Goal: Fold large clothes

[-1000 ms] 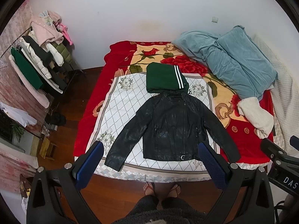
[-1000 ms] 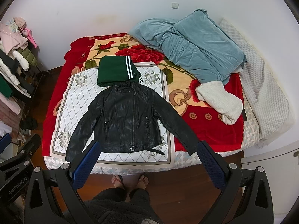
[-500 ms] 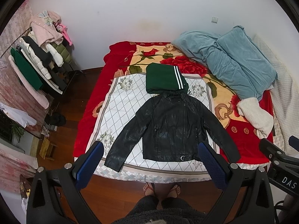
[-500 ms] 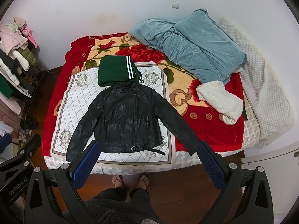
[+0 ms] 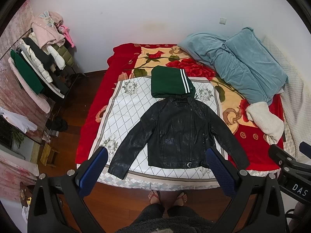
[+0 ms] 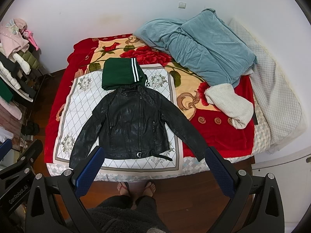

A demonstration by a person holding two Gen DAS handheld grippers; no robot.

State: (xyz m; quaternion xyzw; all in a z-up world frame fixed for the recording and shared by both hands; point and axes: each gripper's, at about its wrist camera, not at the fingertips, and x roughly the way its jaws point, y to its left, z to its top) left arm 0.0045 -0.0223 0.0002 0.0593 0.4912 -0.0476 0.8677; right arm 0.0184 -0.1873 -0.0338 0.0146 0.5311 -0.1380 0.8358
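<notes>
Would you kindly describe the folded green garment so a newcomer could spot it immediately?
On the bed, a white diamond-patterned cloth lies near the foot. At its far edge, touching the black leather jacket collar, sits the folded green garment, the only item with white stripes.

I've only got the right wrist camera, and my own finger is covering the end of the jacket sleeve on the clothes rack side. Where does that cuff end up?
Observer: In the left wrist view, the cuff of the black jacket lies flat on the white diamond-pattern cloth, near its front border.
Operator: Anything on the floor on that side?
Observer: A small wooden stool stands between the bed and the clothes rack.
Operator: Is the left gripper holding anything?
Observer: No. The left gripper is open and empty, its fingers wide apart.
</notes>
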